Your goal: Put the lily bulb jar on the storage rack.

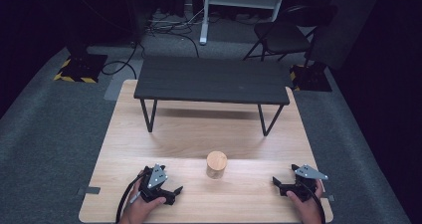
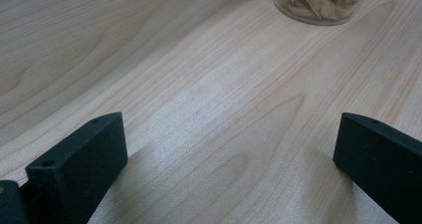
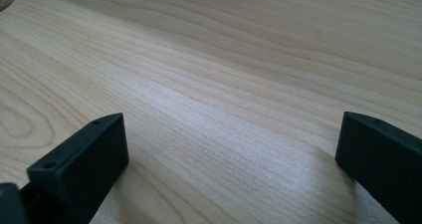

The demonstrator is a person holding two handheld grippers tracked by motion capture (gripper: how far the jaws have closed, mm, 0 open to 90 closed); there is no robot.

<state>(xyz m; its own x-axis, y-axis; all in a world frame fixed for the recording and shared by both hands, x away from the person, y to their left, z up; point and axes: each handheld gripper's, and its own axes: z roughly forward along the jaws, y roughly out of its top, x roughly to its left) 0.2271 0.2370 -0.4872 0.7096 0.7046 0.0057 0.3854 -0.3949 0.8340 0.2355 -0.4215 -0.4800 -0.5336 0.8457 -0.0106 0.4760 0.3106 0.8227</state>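
High view first: we see the jar (image 1: 216, 164) standing upright near the front middle of the bench (image 1: 199, 134), between our two hands and well apart from both, so either side could go for it. The left tool (image 1: 171, 191) rests low on the wood and points toward the jar; in the left gripper view its jaws stand wide with nothing between them, and the jar (image 2: 321, 2), clear-walled with pale pieces inside, sits ahead at the top edge. The right tool (image 1: 277, 184) mirrors it, jaws wide over bare wood. Behind, a small black table (image 1: 211, 79) stands on the bench, probably where the jar would go. We judge this a ready pose, nothing gripped yet.
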